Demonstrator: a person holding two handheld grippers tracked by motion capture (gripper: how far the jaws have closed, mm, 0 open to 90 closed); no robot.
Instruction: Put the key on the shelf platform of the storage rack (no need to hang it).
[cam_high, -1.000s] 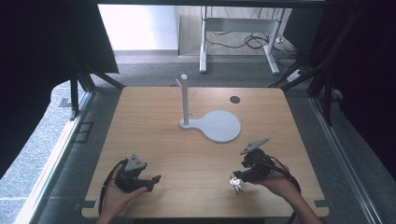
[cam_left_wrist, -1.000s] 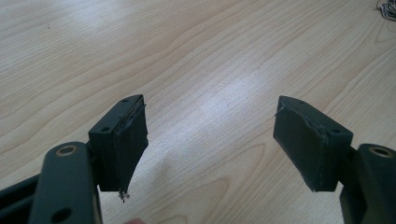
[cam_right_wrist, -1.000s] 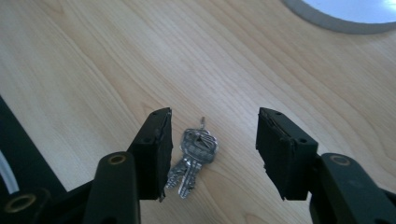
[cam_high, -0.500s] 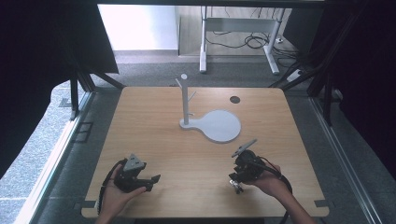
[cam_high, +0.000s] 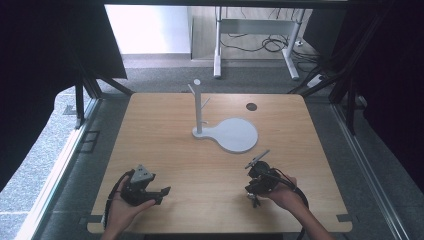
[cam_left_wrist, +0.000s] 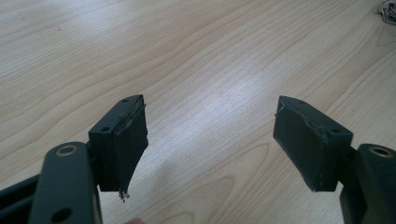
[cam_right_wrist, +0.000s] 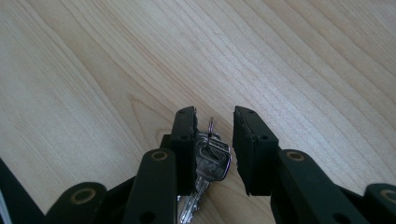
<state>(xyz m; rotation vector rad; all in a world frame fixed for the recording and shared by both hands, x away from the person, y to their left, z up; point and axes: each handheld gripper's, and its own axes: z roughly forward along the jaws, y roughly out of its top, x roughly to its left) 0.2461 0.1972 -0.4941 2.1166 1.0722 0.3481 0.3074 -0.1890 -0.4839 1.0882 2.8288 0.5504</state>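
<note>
Your left hand-held gripper (cam_high: 161, 192) is resting near the counter's (cam_high: 200, 165) front left edge, jaws wide apart and empty. At front right, your right hand-held gripper (cam_right_wrist: 214, 140) has dropped lower, jaws narrowing around the keys (cam_right_wrist: 211, 161) lying flat there, not yet pinching them.

From my seat, the bunch of keys (cam_right_wrist: 211, 161) is half hidden: the right gripper's (cam_right_wrist: 212, 140) own jaw covers its left part, and the blades run off the bottom edge. From above the keys (cam_high: 253, 198) are too small to count. I can't tell whether the pads press them.
</note>
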